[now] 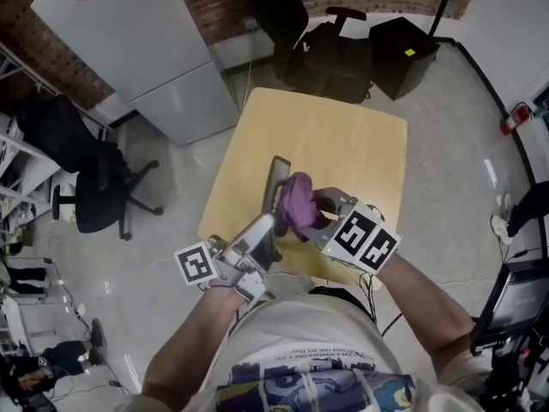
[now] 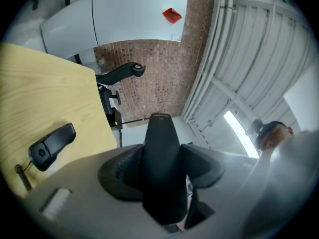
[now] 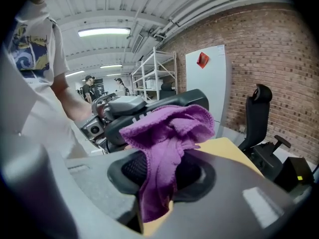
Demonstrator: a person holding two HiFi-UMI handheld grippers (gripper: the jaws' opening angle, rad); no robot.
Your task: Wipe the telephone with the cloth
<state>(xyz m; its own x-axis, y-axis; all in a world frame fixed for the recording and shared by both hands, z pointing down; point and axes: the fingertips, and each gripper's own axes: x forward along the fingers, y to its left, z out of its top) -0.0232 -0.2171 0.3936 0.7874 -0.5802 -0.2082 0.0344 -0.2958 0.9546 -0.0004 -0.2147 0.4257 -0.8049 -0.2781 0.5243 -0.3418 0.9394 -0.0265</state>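
- Purple for the cloth [image 1: 298, 202], in the head view bunched against the dark telephone [image 1: 276, 183] above the pale wooden table [image 1: 360, 144].
- Same view: telephone lifted clear of the table, its near end in the left gripper [image 1: 257, 234]. Right gripper [image 1: 324, 215] alongside, pressing the cloth to the telephone's right flank at about mid-length.
- From the left gripper view: clenched on the telephone, both pads tight to its sides. Handset rising straight out of the jaws and tapering towards a brick wall [image 2: 154, 83]. Off to the left, lying on the table, a small black piece with a round end [image 2: 51, 146]; cannot tell what.
- From the right gripper view: clamped on the cloth, one fold pinched between the jaws. Loose remainder spilling over the top and hanging down in front. Just beyond, touching the long dark side of the handset.
- On progress: looks mid-wipe, with cloth in contact around the middle of the telephone. Shows no dirt or sheen to mark which parts are already clean. Probably leaves the far tip, the face turned away from the cloth, and the stretch covered by the left jaws. Calls for a change of grip to reach that last part.
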